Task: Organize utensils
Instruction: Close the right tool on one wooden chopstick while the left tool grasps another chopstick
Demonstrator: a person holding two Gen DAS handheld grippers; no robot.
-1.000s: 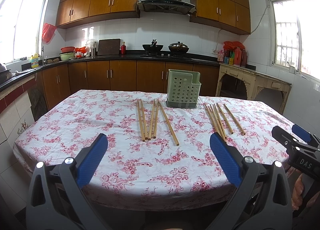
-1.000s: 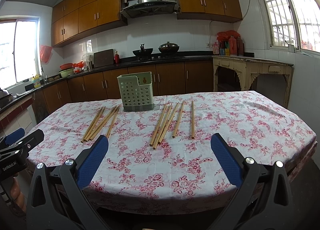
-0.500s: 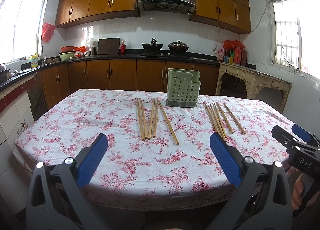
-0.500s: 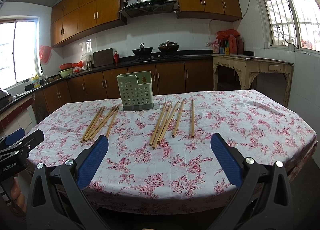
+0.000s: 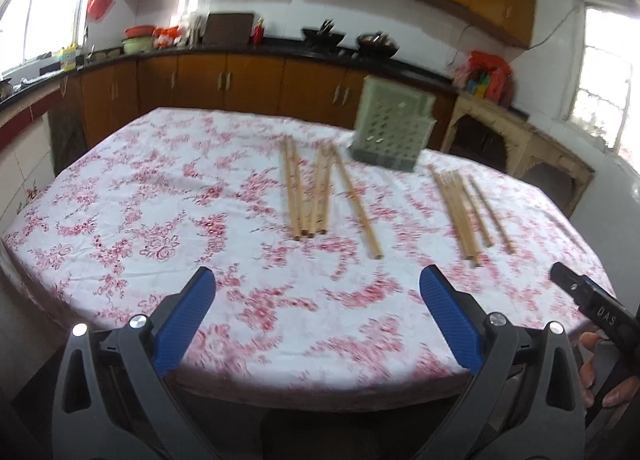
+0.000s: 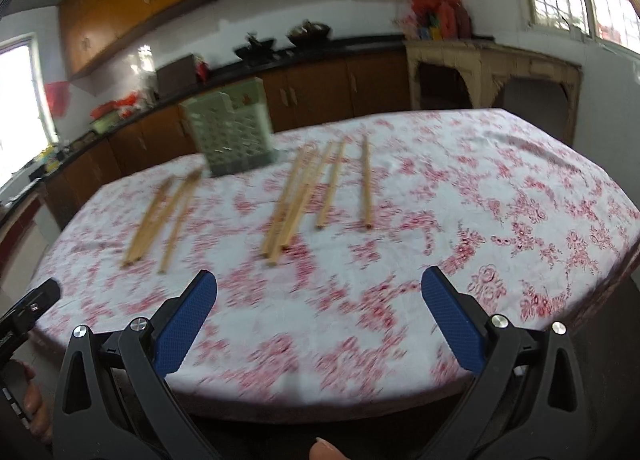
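My left gripper [image 5: 316, 292] hangs over the near edge of the floral tablecloth [image 5: 160, 219], its blue pads [image 5: 182, 324] spread wide with nothing between them. Ahead of it lies one group of wooden chopsticks [image 5: 316, 191], well apart from my fingers, with a second group [image 5: 464, 211] off to the right. The green perforated utensil holder [image 5: 390, 131] stands beyond, between the two groups at the far side. My right gripper [image 6: 319, 294] is likewise spread and empty, chopsticks [image 6: 304, 195] lying ahead of it, untouched.
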